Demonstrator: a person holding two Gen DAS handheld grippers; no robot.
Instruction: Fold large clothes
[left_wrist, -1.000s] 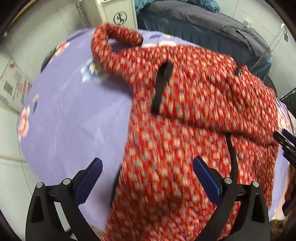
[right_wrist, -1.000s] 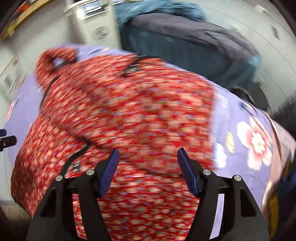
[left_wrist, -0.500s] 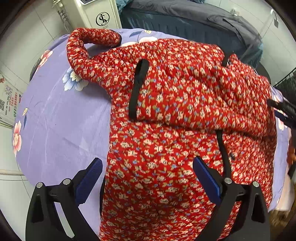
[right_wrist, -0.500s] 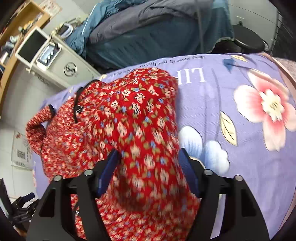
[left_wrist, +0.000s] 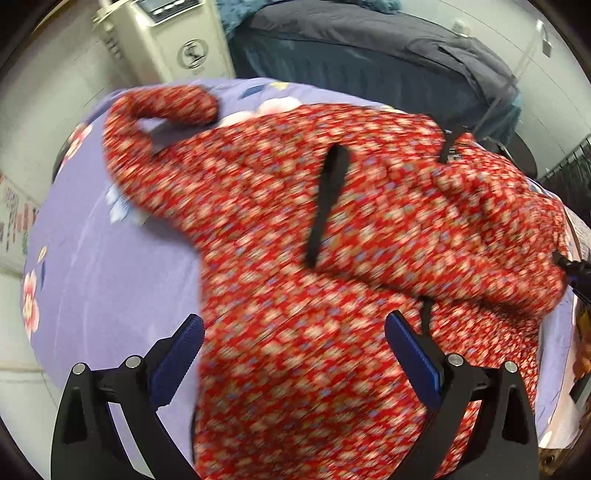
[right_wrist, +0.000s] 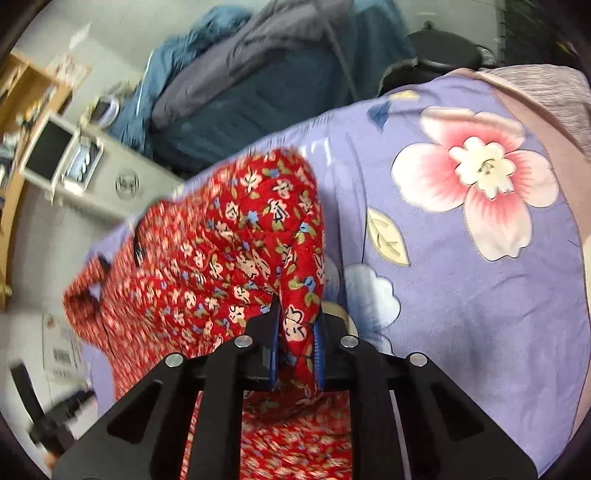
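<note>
Lilac bedsheet fabric (right_wrist: 461, 295) printed with large pink-and-white flowers covers the work surface, with a dark blue-grey bed (left_wrist: 369, 48) and a white appliance (left_wrist: 173, 40) behind it. Spread across the sheet lies the red quilted jacket with a small floral print (left_wrist: 295, 295), one sleeve curled at its far left corner and a black trim strip across its middle. The right gripper (right_wrist: 295, 339) has just been closing, and its blue-padded jaws now pinch a raised fold of the jacket's fabric at the garment's right edge, beside the sheet's big flower. The left gripper (left_wrist: 293, 354) hovers over the near part of the jacket with its jaws spread wide, the blue pads (left_wrist: 413, 354) clear of the cloth and holding nothing. Much of the left wrist view is blurred.
</note>
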